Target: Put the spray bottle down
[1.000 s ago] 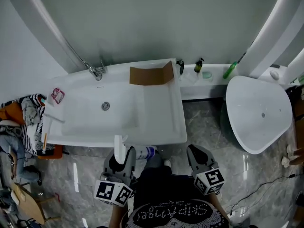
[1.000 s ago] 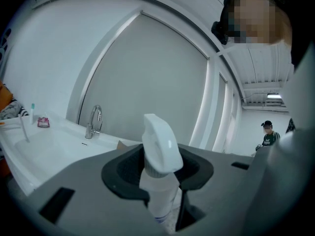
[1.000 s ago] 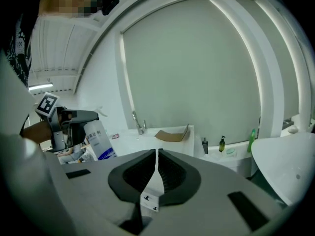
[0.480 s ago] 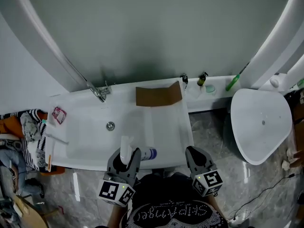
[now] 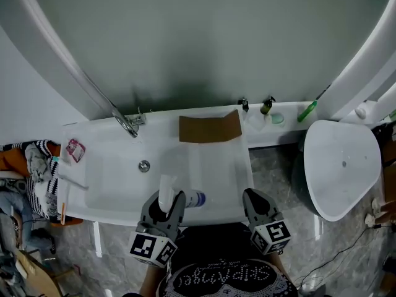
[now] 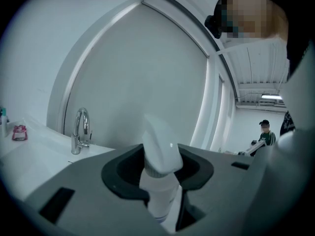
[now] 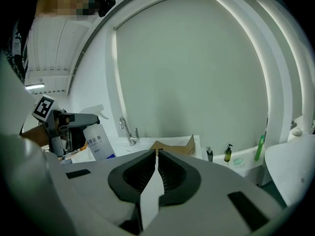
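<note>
1. Bathroom, viewed steeply from above: faced a broad grey-green arched wall panel (image 5: 204, 42), with a long white washbasin (image 5: 210, 166) running beneath it.
2. Noted a second, rounded white basin (image 5: 343, 159) off to the right, well apart from the work.
3. Found a folded sheet of brown cardboard (image 5: 210, 127) at the washbasin's back edge, and a chrome faucet (image 5: 127, 124) to its left.
4. Gripped the white spray bottle (image 6: 160, 154) in the left gripper (image 6: 160, 181), jaws clamped on the neck just under the trigger head. Showed the head poking up between them and the blue-labelled body (image 7: 98, 140) hanging below, over the washbasin's front rim. Could not tell whether its base touched anything.
5. Judged as the carrying stage, with the set-down not yet made. Called next for lowering until the base rested flat on the washbasin's level part, near the front and clear of the cardboard. Called then for spreading the jaws and backing away without tipping it.
6. Posed low at the front edge, the left gripper roughly level and aimed at the wall. Hovered the right gripper (image 7: 156, 156) near it to the right, jaws pressed together on nothing, idle.
</note>
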A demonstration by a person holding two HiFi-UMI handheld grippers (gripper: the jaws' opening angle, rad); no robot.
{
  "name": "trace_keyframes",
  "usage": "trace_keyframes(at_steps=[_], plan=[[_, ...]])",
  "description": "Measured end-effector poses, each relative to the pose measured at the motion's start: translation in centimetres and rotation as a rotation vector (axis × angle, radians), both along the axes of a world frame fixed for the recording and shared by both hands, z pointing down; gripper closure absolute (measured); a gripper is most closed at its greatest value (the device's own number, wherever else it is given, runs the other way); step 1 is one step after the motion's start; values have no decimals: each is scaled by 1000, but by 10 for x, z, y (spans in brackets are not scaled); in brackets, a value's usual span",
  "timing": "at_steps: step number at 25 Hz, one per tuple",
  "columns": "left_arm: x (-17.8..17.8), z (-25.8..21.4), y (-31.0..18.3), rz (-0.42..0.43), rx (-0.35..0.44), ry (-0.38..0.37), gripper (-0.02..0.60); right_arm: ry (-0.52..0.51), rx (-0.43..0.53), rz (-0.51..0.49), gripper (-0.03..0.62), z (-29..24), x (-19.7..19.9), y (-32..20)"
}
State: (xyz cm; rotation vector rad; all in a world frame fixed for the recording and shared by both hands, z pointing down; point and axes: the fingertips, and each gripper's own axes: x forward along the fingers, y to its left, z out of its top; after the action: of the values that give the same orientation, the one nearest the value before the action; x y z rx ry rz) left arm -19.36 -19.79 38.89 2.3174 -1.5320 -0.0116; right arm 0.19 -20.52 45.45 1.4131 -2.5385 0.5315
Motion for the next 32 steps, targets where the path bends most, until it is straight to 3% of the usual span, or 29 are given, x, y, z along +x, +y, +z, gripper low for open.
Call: trace_keyframes(at_steps=[8,11,18,22,28,32], plan=[[10,-21,4,-119,84,8,430,18,38,-82,565,-4,12,-25],[16,-23,-7,-140,138,-24,430,30,35,-99,565,2,17,-33],[51,-17,-51,-86,207,-94,431,4,65,-106,565,-2,33,-32],[74,3,-83,-51,188,-87,431,-8,66,-61,565,-3,51,-36],[97,45,-117,-46,169,-197,431,-19,51,-16,565,4,65,-35],[103,64,-125,-53,194,-217,431,-21,53,4,565,5,72,-35]])
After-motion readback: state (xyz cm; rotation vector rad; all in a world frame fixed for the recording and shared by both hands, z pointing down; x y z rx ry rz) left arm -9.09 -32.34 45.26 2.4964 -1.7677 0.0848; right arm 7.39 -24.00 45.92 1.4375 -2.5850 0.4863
